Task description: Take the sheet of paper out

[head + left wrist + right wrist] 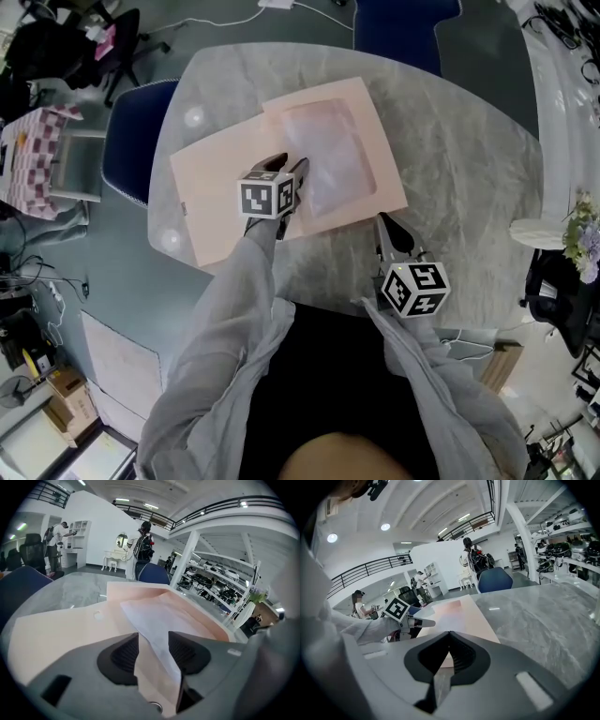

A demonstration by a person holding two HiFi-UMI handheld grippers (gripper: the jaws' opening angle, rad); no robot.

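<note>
Left hand-held gripper (pixel 153 644) narrowly straddles the sheet of paper (pixel 161 616), unpinched; right hand-held gripper (pixel 449 634) closed, empty

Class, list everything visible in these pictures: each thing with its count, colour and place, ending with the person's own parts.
table: one, grey marble, under everything.
windowed envelope: one, pale pink, table centre.
loose sheet: one, pink, left of the envelope, overlapped by it.
sheet of paper: one, white, inside the envelope, reaching between the left jaws.
chairs: two, dark blue, table's far side and left.
flowers: one bunch, pale, right edge.
sleeves: two, grey, bottom.
left hand-held gripper: one, grey, open around the paper.
right hand-held gripper: one, grey, shut, at the envelope's near edge.
</note>
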